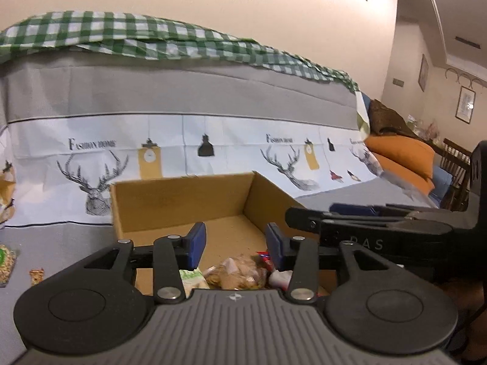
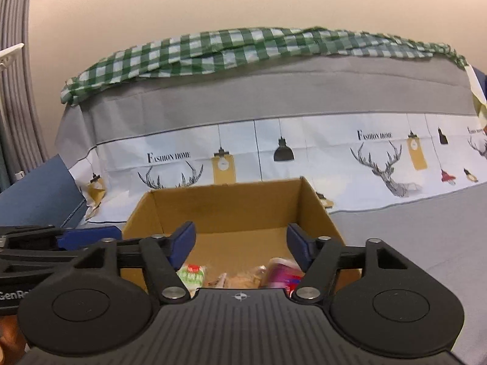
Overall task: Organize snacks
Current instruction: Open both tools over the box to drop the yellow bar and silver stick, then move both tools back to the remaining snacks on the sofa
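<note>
Both grippers hang open and empty over the cardboard box (image 2: 231, 210) of snacks.

Our left gripper (image 1: 232, 245) and right gripper (image 2: 240, 246) hold nothing; the blue pads (image 2: 184, 243) stand apart with only air between them. The snacks lie in the near end of the box: a green packet (image 2: 191, 275), a clear bag of biscuits (image 1: 240, 273) and a pink-and-red wrapper (image 2: 283, 273), all heaped touching. We judge the box's long axis to run away from us toward the sofa back (image 1: 182, 91), its open top facing up; the packets' own direction we cannot tell, since the gripper bodies hide most of them. More snacks (image 1: 7, 264) lie outside on the grey cover (image 2: 411, 231), to the left. Risks, as we judge them: the two grippers sit just beside each other and could knock together, and a careless reach might catch the box wall and shove it, or crush the biscuits.
</note>
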A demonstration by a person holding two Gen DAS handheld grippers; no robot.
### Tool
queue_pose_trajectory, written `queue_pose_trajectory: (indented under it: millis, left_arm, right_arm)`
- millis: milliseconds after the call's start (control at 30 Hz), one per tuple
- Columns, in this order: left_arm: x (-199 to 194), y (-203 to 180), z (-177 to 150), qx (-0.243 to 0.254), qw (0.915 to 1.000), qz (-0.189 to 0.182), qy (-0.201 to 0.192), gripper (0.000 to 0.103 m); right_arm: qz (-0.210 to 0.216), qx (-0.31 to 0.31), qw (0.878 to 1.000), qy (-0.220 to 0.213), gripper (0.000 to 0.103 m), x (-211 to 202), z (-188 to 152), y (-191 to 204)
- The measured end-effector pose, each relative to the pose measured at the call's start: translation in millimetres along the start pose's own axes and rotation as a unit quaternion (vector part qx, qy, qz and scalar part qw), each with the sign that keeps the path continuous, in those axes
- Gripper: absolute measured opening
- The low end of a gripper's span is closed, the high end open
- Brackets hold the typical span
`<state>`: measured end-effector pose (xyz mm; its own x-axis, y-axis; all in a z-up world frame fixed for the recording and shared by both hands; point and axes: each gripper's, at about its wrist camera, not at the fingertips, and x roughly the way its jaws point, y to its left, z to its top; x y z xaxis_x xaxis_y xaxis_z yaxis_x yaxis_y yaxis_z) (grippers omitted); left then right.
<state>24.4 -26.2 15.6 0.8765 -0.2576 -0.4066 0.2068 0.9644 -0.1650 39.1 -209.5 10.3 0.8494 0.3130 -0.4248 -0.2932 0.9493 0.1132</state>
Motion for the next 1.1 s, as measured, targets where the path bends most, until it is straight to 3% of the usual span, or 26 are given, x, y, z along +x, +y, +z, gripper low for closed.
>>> queue_pose_trajectory:
  millis: [200, 400, 467, 633, 833, 1100]
  left_arm:
    - [-16, 16, -2, -0.002, 0.9991, 0.006, -0.042, 0.051]
    - [-27, 30, -3, -0.006, 0.9985, 0.019, -0.051, 0.054]
    - [-32, 38, -3, -0.014, 0.9981, 0.03, -0.053, 0.061]
    - [-43, 57, -5, -0.032, 0.9965, 0.06, -0.048, 0.064]
    - [-60, 76, -7, -0.048, 0.9931, 0.097, -0.043, 0.077]
    - [-79, 98, -12, -0.059, 0.9872, 0.147, -0.022, 0.085]
  right_arm:
    - [-0.002, -0.001, 1.0, 0.01, 0.07, 6, 0, 11]
    - [0.004, 0.005, 1.0, 0.01, 0.07, 9, 0, 28]
    - [0.006, 0.013, 1.0, 0.01, 0.07, 10, 0, 33]
    - [0.018, 0.034, 0.999, 0.01, 0.069, 13, -1, 51]
    - [0.033, 0.032, 0.999, 0.001, 0.068, 11, -5, 80]
    - [0.055, 0.033, 0.997, -0.031, 0.07, 3, -11, 109]
